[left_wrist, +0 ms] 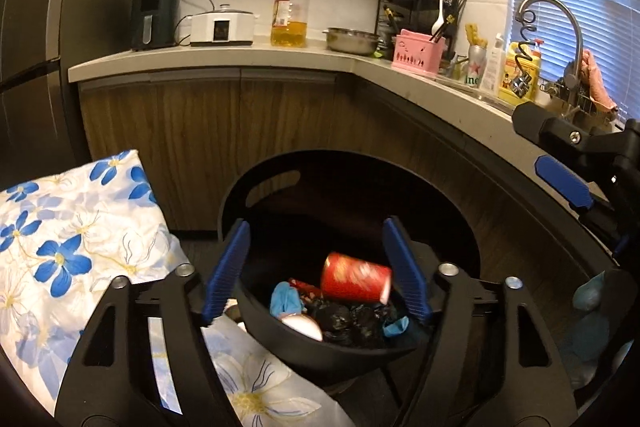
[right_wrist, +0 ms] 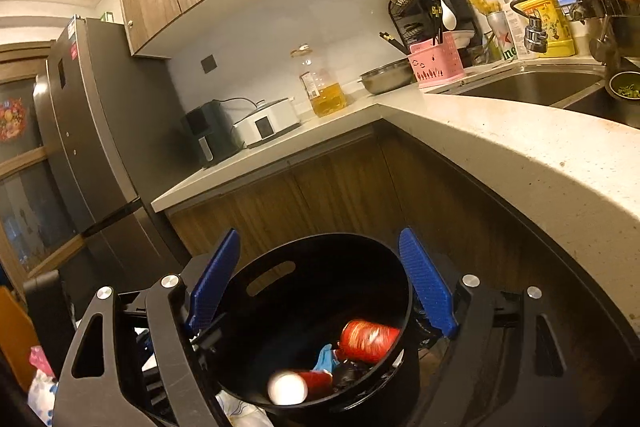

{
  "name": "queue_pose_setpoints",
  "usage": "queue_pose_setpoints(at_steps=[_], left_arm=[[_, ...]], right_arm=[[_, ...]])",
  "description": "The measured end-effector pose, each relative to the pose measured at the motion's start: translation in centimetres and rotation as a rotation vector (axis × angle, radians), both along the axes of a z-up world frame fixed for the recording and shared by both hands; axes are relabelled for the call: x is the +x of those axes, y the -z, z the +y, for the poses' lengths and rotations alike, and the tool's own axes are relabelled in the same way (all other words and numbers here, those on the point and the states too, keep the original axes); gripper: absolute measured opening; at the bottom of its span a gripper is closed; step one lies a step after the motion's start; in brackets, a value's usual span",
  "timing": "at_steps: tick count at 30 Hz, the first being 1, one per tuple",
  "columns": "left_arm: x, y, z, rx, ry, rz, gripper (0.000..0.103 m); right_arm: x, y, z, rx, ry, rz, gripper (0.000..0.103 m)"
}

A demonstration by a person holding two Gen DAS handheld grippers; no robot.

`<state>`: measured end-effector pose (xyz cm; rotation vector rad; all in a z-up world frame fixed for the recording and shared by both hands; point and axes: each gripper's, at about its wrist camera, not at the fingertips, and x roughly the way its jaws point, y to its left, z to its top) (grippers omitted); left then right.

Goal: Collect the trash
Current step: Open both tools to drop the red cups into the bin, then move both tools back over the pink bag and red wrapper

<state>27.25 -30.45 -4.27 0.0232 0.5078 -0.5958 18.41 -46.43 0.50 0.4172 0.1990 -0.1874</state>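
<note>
A black round trash bin (left_wrist: pixel 260 183) stands on the floor below both grippers; it also shows in the right wrist view (right_wrist: pixel 320 247). Inside it a red paper cup (left_wrist: pixel 354 277) lies blurred on its side above blue gloves (left_wrist: pixel 286 299), black bags and a second red cup with a white end (right_wrist: pixel 288 387). The same red cup shows in the right wrist view (right_wrist: pixel 368 341). My left gripper (left_wrist: pixel 316 267) is open and empty over the bin. My right gripper (right_wrist: pixel 320 283) is open and empty over the bin; it also shows at the right edge of the left wrist view (left_wrist: pixel 560 163).
A blue-flowered white cloth (left_wrist: pixel 72 239) lies left of the bin. The wooden cabinets and L-shaped counter (right_wrist: pixel 500 155) curve behind it, with a sink (right_wrist: pixel 532 87), oil bottle (left_wrist: pixel 289 13), pink basket (left_wrist: pixel 418 53) and dish rack. A fridge (right_wrist: pixel 92 131) stands at left.
</note>
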Motion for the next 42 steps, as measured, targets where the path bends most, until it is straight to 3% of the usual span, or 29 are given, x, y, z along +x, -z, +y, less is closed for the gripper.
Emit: queue_pose_setpoints(at_steps=[7, 18, 28, 42], left_arm=[[-1.2, 0.0, 2.9, -0.009, -0.082, 0.017, 0.081], [-4.7, -1.3, 9.7, 0.006, -0.296, 0.014, 0.09], [-8.5, -2.4, 15.8, 0.002, -0.425, -0.058, 0.093], [-10.8, -2.7, 24.7, 0.011, -0.599, -0.063, 0.093]], right_arm=[[-0.6, -0.3, 1.7, -0.045, -0.001, 0.01, 0.08], [-2.3, 0.0, 7.0, -0.172, -0.012, 0.068, 0.081], [-3.8, 0.5, 11.2, -0.182, -0.041, 0.093, 0.083], [-2.3, 0.6, 19.7, -0.198, -0.204, 0.093, 0.083]])
